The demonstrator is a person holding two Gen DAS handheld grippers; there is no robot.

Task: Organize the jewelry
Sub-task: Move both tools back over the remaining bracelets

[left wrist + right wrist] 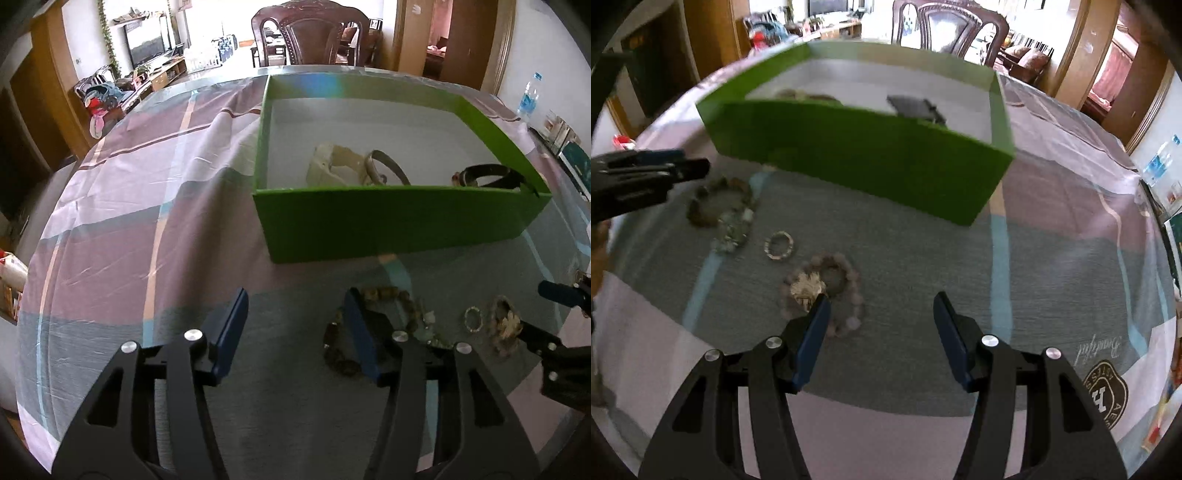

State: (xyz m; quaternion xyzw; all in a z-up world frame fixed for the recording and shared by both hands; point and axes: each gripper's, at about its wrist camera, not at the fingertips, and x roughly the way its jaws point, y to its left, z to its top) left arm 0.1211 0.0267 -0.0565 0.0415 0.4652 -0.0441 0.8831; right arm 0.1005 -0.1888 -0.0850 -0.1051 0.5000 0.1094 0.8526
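My left tongs (295,314) hang part-open over the cloth-covered surface (129,258), blue pads spread, nothing between them but fabric. Their right pad sits against the near side of the dark brown beaded bracelet (341,360), which lies looped on the grey patch; I can't tell whether it actually touches.

Moving right: a pale greenish bead bracelet (733,230) just beside the brown one, then the small silver ring-shaped bangle (779,245) lying flat on its own. Next, the pink beaded bracelet with a gold charm (827,291), and there my right tongs (882,314) hover, released and half-spread, the left pad tip right at that gold charm, the gap itself over bare cloth.

Behind it all, the green cardboard box with a white interior (388,221) stands on the surface, already holding a cream strap, a metal bangle and a dark band.
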